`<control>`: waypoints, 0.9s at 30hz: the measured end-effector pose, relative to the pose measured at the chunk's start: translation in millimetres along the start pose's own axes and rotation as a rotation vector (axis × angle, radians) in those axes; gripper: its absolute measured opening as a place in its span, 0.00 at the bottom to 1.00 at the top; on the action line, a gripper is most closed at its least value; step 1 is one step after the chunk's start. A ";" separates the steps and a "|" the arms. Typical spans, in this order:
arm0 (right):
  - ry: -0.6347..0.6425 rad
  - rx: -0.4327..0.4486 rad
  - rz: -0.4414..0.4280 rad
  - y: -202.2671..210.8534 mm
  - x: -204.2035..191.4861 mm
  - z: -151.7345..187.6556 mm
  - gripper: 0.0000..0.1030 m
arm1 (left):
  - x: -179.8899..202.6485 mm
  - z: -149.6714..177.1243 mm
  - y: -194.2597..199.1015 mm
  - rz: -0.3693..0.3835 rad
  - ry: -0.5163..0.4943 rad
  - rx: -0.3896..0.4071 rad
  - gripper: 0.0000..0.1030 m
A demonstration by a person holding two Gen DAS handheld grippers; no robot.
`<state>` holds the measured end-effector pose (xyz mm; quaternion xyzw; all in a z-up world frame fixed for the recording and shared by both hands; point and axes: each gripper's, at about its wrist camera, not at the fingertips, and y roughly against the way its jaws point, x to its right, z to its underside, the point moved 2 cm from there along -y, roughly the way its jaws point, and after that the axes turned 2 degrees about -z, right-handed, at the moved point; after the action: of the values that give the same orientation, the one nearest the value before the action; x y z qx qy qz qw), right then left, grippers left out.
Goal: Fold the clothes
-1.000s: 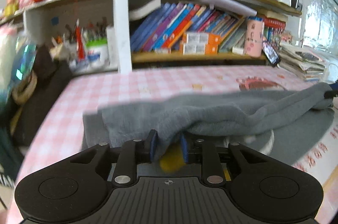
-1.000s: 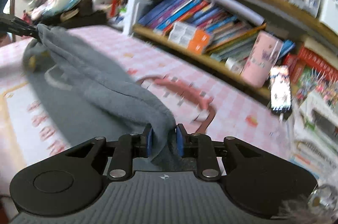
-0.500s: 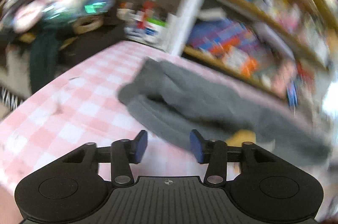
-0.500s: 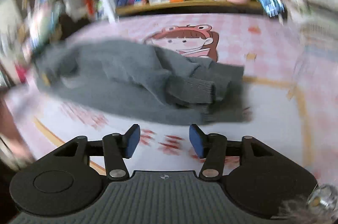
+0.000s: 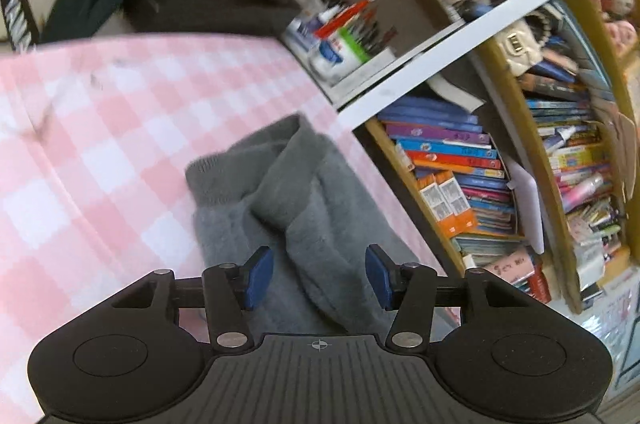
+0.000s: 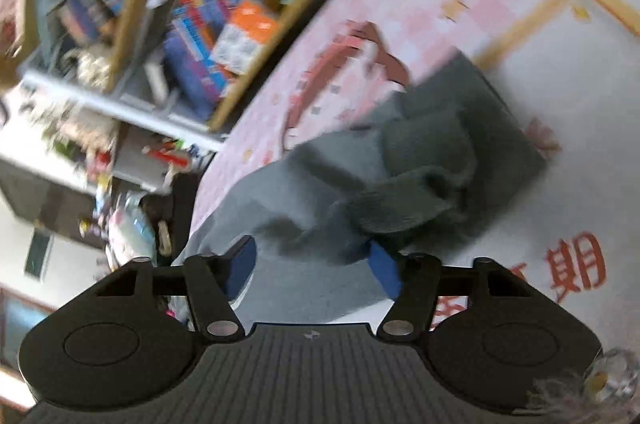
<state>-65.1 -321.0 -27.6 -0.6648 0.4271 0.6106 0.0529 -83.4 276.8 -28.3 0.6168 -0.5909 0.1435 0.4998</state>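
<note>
Grey fleece garment (image 5: 320, 207) lies bunched on the table (image 5: 100, 127) under its pink-and-white checked cloth, both grippers parted above it.

The left gripper (image 5: 318, 276) stands with its blue pads (image 5: 256, 274) well apart; the grey fabric shows between them, yet neither pad presses on it. The right gripper (image 6: 314, 270) is likewise parted over the same garment (image 6: 420, 159), whose rumpled fold comes close to the pad on the right; whether it touches is too blurred to tell. In the left wrist view the garment's ribbed edge lies at its far end, a loose fold crossing its middle. Beyond the table's far edge stands a wooden bookshelf (image 5: 500, 175) packed with colourful books. In the right wrist view, a cartoon print (image 6: 352, 63) shows on the cloth just beyond the garment.
</note>
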 end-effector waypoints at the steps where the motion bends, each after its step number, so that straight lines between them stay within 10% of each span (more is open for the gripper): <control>1: -0.032 0.004 -0.006 0.4 4.3 -2.1 0.48 | -0.3 -0.8 -4.6 -0.005 0.011 0.001 0.49; 11: -0.193 0.045 -0.011 11.0 27.1 -11.0 0.48 | 5.3 -3.6 -32.5 -0.012 0.015 0.000 0.44; 16: -0.019 0.037 0.062 -1.7 7.3 -19.3 0.24 | 7.8 -9.0 -30.8 0.000 0.006 0.017 0.11; 22: 0.428 0.315 -0.010 59.1 -72.2 -29.8 0.20 | 30.7 -17.6 32.6 0.122 -0.096 0.197 0.08; 27: 0.352 0.159 0.147 34.5 -28.0 -23.1 0.20 | -13.0 3.4 29.7 0.005 -0.036 0.076 0.09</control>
<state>-66.2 -342.2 17.7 -0.7220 0.5238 0.4517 -0.0150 -114.1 287.6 -26.5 0.6361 -0.5955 0.1560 0.4652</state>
